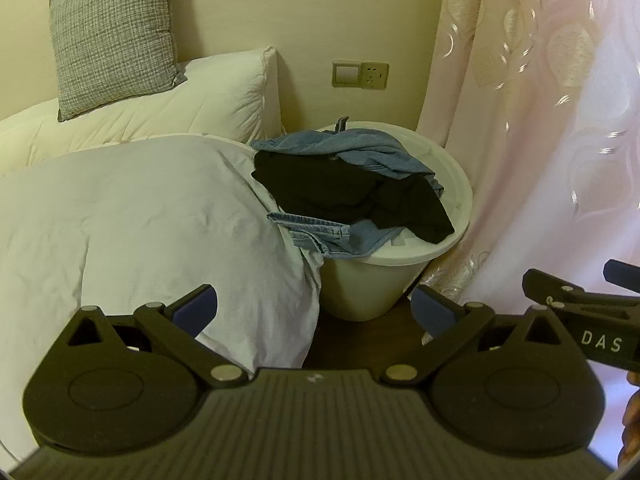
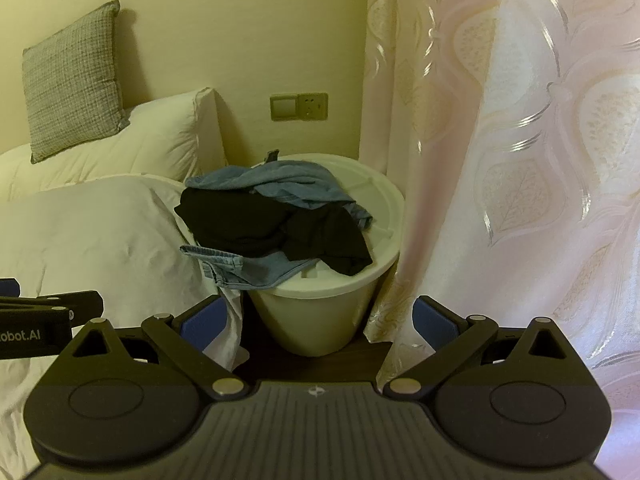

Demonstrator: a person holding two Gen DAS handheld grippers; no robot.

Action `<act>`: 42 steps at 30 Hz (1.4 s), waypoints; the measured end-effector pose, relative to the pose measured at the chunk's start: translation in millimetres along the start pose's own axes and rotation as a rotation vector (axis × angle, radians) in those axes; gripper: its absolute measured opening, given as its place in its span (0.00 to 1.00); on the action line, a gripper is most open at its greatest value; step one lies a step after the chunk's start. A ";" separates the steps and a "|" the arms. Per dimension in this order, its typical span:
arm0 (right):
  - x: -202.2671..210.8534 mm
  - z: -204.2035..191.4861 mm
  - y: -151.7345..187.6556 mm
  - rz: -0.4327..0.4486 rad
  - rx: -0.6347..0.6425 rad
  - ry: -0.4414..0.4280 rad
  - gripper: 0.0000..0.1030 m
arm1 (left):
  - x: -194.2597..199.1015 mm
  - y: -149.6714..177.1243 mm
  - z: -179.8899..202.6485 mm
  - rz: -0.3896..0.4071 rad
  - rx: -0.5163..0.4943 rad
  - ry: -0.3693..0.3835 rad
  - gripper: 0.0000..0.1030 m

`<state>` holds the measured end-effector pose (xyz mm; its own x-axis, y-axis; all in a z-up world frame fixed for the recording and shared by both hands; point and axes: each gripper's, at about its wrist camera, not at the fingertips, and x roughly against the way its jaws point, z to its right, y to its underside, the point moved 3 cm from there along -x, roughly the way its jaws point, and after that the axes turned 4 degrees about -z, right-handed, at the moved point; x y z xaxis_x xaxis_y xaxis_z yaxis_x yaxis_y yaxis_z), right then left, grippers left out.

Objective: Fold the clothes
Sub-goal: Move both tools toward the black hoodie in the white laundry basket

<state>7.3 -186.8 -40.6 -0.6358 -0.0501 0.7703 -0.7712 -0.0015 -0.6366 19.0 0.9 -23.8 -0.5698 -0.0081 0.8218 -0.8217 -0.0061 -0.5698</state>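
Left gripper point(image 1: 314, 306): jaws spread wide, nothing between them.
Right gripper point(image 2: 320, 316): likewise spread and empty, beside the left.
Clothes: a black garment point(image 1: 344, 196) heaped on crumpled denim point(image 1: 332, 236), unfolded, atop the white bin point(image 1: 400, 264).
Direction: the heap lies ahead of both grippers and higher, near-centred for each; neither is clearly nearer.
Long axis: roughly left to right; a denim hem hangs over the bin's near-left rim toward the duvet point(image 1: 140, 216).
Beyond: pillows point(image 1: 168, 100), wall.
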 end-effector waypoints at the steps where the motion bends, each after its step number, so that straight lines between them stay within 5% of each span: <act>1: -0.3 -0.3 -0.3 0.002 0.000 -0.001 0.99 | -0.6 0.1 -0.9 0.000 0.000 -0.001 0.99; 42: -24.7 -46.1 -18.0 -0.003 0.025 -0.013 0.99 | -22.8 0.4 -45.8 -0.027 -0.022 0.028 0.99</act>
<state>35.4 -139.4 -46.4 -0.6325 -0.0632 0.7719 -0.7721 -0.0268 -0.6349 31.2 46.9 -42.6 -0.5471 0.0193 0.8368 -0.8367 0.0158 -0.5474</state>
